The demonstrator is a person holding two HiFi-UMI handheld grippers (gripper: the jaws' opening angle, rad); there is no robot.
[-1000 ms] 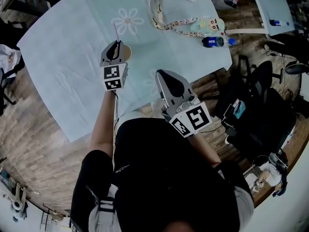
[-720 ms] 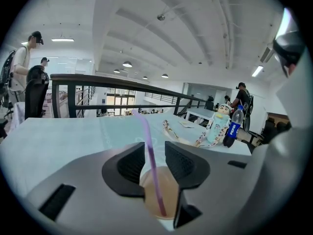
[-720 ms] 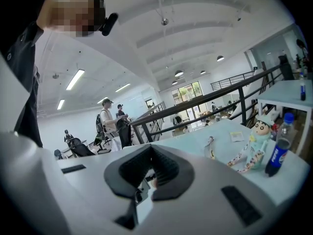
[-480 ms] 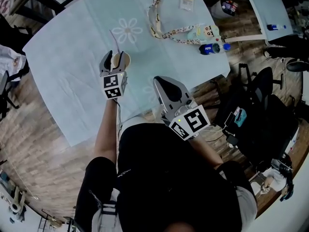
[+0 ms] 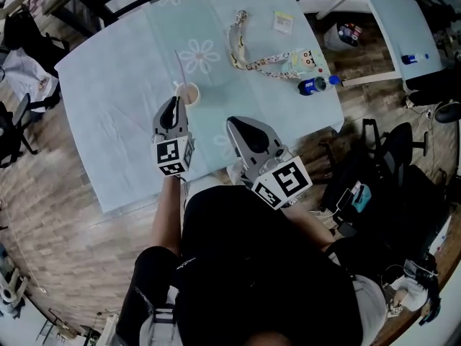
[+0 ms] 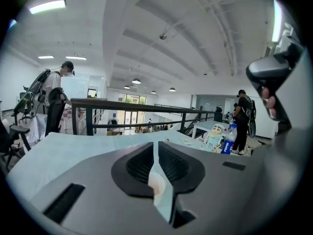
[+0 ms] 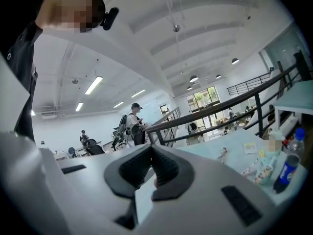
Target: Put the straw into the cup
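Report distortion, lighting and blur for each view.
Head view: fisheye bows the table edges, light even, picture sharp. Left gripper view: dark round vignette, ceiling light flares. Right gripper view: same vignette, mosaic patch upper left.

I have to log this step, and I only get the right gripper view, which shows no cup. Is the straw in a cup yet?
Observer: Yes. The head view shows the thin pale pink straw standing tilted in the small round white cup on the light blue tablecloth.
Operator: Is anything holding it?
Observer: No. The left gripper is empty: its tongs have just been closing to a narrow slit.
Operator: Where is mine?
Observer: The right gripper hangs over the tablecloth's near edge, right of the cup.
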